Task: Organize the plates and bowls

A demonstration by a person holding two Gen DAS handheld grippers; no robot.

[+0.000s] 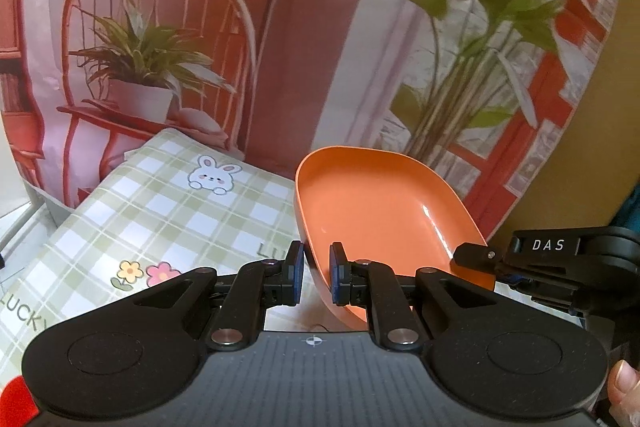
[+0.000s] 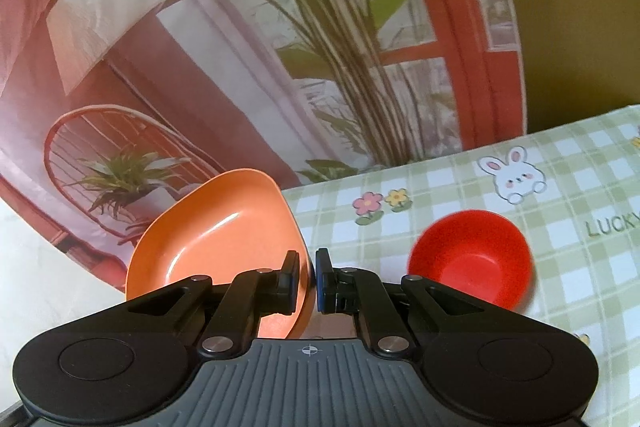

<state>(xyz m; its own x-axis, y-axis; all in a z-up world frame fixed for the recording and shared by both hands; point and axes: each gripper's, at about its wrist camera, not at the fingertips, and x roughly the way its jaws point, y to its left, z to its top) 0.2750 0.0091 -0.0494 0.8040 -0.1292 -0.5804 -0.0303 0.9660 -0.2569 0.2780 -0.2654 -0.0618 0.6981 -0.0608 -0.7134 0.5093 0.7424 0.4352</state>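
Note:
An orange, rounded-square dish (image 1: 380,211) hangs tilted in the air above the checked tablecloth, held from both sides. In the left wrist view its near rim is pinched between the blue pads of my left gripper (image 1: 317,273), which is shut on it. My right gripper (image 1: 476,254) reaches in from the right and clamps the dish's right edge. In the right wrist view the same orange dish (image 2: 212,235) sits left of centre, its right rim nipped by my right gripper (image 2: 308,279). A small red bowl (image 2: 472,259) stands upright on the cloth to the right, apart from both grippers.
The table carries a green-and-white checked cloth (image 1: 168,211) with rabbit and flower prints. Behind it hangs a printed backdrop (image 1: 160,27) of a chair, a lamp and plants. A person's thumb (image 1: 624,383) shows at the lower right edge.

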